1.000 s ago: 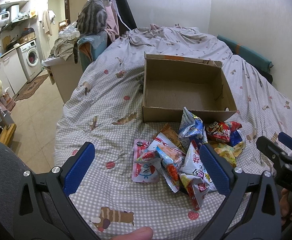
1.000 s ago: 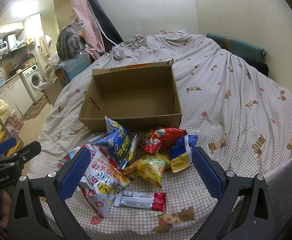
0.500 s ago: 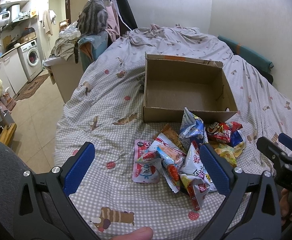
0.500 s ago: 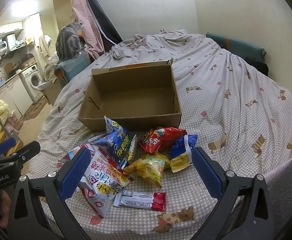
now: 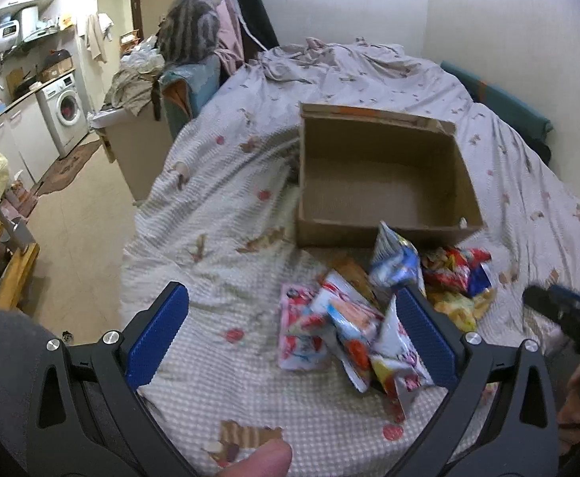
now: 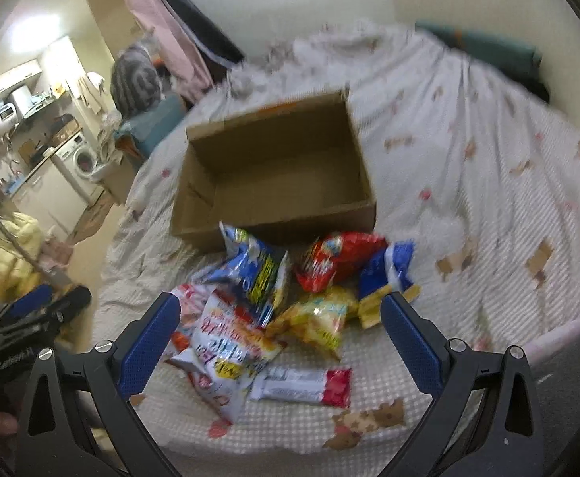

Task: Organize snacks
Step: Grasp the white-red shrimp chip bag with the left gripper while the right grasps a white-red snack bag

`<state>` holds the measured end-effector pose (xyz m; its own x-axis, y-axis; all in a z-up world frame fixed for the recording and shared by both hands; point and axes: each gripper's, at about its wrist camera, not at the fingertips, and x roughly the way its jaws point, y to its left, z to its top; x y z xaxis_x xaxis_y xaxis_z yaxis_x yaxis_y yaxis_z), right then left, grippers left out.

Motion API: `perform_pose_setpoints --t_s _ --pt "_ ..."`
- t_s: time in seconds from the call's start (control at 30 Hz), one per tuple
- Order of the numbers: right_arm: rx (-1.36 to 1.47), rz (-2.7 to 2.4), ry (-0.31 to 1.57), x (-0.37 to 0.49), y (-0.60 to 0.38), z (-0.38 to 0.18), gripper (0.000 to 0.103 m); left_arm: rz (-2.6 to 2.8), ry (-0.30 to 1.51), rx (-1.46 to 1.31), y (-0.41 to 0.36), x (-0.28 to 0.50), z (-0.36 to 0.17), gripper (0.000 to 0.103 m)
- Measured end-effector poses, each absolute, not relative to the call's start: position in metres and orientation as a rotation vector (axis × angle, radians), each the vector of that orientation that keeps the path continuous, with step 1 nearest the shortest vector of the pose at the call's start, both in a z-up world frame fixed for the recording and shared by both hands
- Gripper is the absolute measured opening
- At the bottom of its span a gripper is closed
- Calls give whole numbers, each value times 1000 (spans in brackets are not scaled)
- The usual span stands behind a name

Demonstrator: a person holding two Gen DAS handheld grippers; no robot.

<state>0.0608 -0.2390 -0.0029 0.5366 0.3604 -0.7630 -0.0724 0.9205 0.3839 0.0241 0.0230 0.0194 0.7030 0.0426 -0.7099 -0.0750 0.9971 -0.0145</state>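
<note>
You're working over the bed [image 6: 488,183], its checked cover spread wide, and the cardboard box [image 6: 274,175] is sitting open on it with nothing inside that I can see. Everything is reading off that box right now. The snack pile [image 6: 290,290] is lying on the cover just in front of the box's near wall, so not one packet is stowed: by my judgement you're at the very start, lining up the first pick.

Your right gripper [image 6: 280,334] is hanging spread wide and holding nothing, poised over the near edge of the pile on the side away from the box. Your left gripper [image 5: 290,330] is likewise splayed and empty, framing the pile's left half, in front of the box's left corner.

Working down in size: the white bag with red lettering [image 6: 230,342] is lying nearest you, farthest from the box; the blue bag [image 6: 254,266] is leaning up against the box's front wall; the red bag [image 6: 337,258] is sitting just right of it, close to the box; the yellow bag [image 6: 318,318] is lying in front of the red one; the slim wrapped bar [image 6: 302,385] is lying alone, farthest out.

Next, I'd say, you're needing to drop onto one loose packet, pinch a flat edge, and carry it over the near wall. The views are blurring, so fine detail is escaping me.
</note>
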Motion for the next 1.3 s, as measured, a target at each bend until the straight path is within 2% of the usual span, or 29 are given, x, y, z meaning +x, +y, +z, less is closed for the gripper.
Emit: perform_pose_setpoints --t_s 0.2,0.43,0.5,0.63,0.67,0.73,0.77,0.9,1.13,1.3 --pt "527 376 1292 81 -223 -54 103 102 871 -87 44 45 15 103" --pt "660 374 1483 94 -187 -111 102 138 978 -179 61 58 -7 103" --pt "680 358 1520 96 -181 -125 97 143 1005 -194 64 62 -11 103" --pt "696 369 1535 99 -175 -135 93 145 1050 -197 65 74 -17 103" --pt "689 379 1536 100 -173 -136 85 143 1058 -194 65 78 -18 103" --pt "686 395 1540 100 -170 -135 76 138 1078 -184 63 86 -19 103" --pt "677 408 1537 100 -169 -134 68 132 1089 -177 62 90 -20 103" --pt "659 469 1527 96 -174 -126 57 73 1176 -146 56 107 -29 103" --pt "648 569 1496 96 -192 -97 48 13 1289 -113 43 121 -54 103" --pt "684 628 1375 98 -225 -62 43 -22 1355 -105 31 132 -73 103"
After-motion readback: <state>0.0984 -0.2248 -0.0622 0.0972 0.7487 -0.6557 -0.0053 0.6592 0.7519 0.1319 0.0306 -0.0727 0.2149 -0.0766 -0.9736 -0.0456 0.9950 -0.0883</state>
